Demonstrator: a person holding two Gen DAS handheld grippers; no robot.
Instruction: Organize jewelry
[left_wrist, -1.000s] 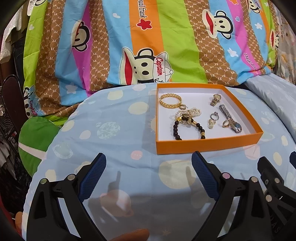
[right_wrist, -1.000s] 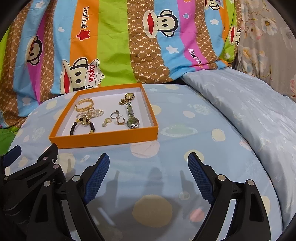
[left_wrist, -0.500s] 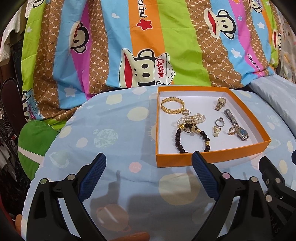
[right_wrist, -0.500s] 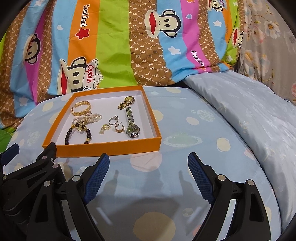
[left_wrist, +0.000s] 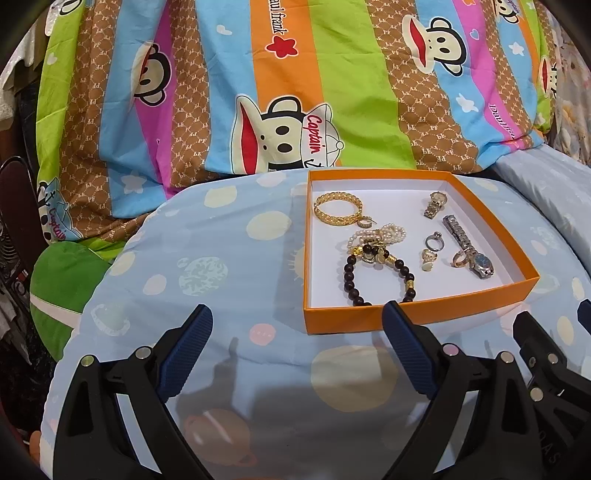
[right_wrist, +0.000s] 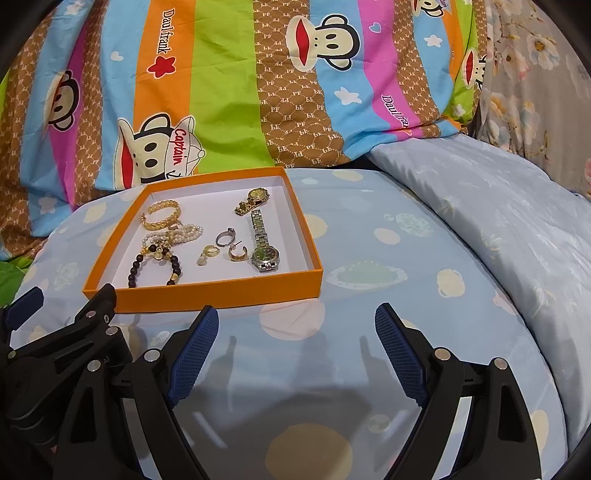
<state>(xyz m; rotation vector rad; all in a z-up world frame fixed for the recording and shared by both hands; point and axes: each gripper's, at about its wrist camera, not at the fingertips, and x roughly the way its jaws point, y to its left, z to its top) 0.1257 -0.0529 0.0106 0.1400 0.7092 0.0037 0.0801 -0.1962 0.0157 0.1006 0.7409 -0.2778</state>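
Striped cartoon-monkey quilt (left_wrist: 280, 92) across upper frame; pale blue planet-print bedding (left_wrist: 221, 266) below; floral fabric (right_wrist: 535, 74) upper right.

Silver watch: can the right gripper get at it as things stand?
Probably yes. The right gripper is open and empty, the silver watch lies uncovered at the tray's right side, and only the low near wall stands between; a gold hoop lies close beside it.

Left hand-held gripper (left_wrist: 297, 350) jaws spread wide, empty, right hand-held gripper (right_wrist: 297, 349) likewise, side by side
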